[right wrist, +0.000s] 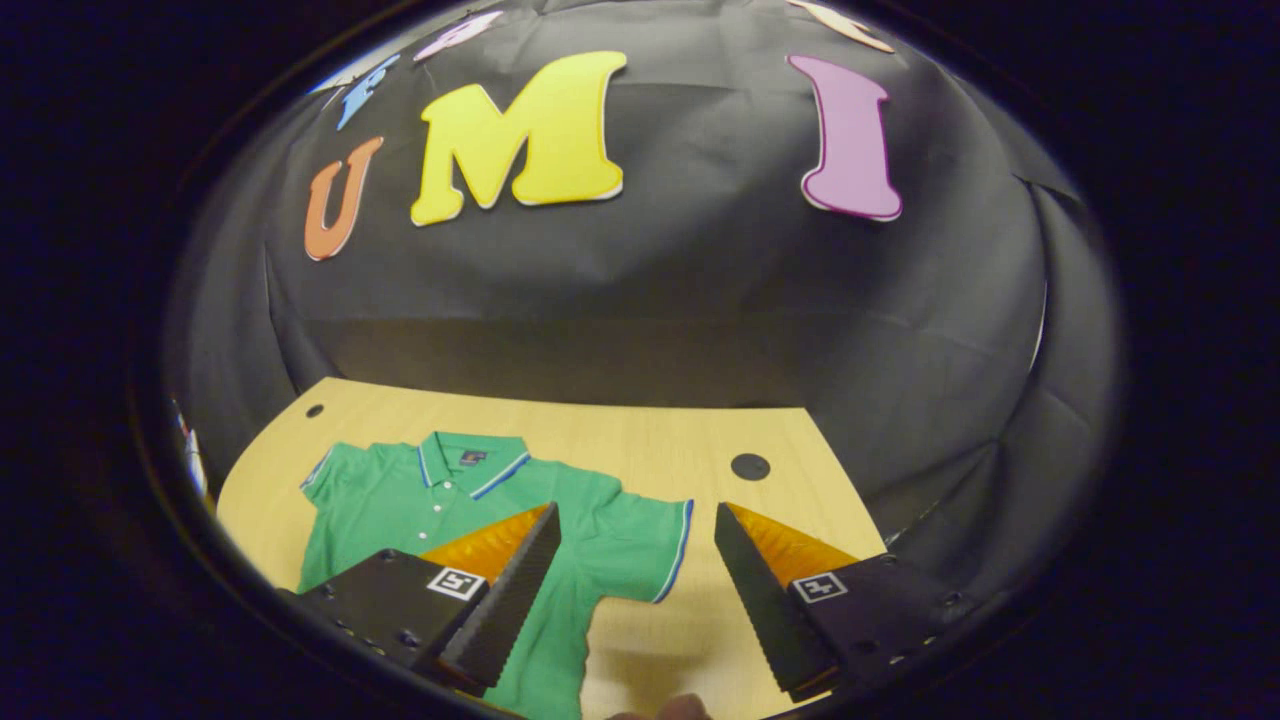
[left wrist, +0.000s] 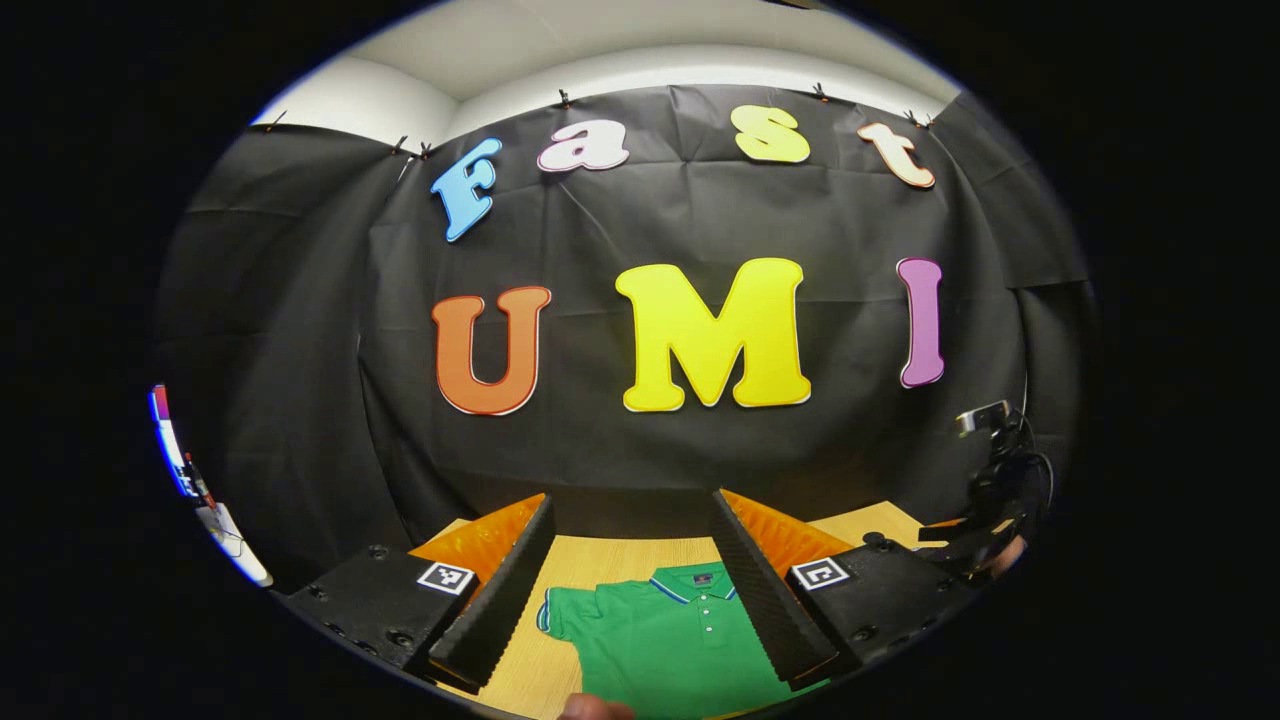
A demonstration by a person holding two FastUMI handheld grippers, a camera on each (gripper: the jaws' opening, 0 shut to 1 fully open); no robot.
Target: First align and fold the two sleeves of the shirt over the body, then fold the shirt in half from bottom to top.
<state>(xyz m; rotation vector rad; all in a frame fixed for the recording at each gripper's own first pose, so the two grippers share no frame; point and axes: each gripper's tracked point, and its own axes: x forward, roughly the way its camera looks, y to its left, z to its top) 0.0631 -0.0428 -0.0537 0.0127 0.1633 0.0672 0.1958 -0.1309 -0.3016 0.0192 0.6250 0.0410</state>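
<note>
Both claws hang above the table [right wrist: 650, 440], jaws spread wide, nothing btwn the fingers. Left gripper [left wrist: 632, 580] looks down at the green polo shirt [left wrist: 670, 640], which lies flat just below and ahead of my tips, collar [left wrist: 700, 582] centred in the gap, one short sleeve [left wrist: 558, 612] near my left finger. Right gripper [right wrist: 635, 590] sits off the shirt's side: body and collar [right wrist: 470, 462] lie ahead-left of it, my left finger over the chest, the nearer sleeve [right wrist: 655, 545] reaching into the gap, bare wood under the right finger. Sleeves are still spread out, not folded. In left gripper view the other gripper [left wrist: 990, 500] shows far right, apart from the shirt. Small dark hole [right wrist: 750, 466] in the tabletop ahead of the right claw.
</note>
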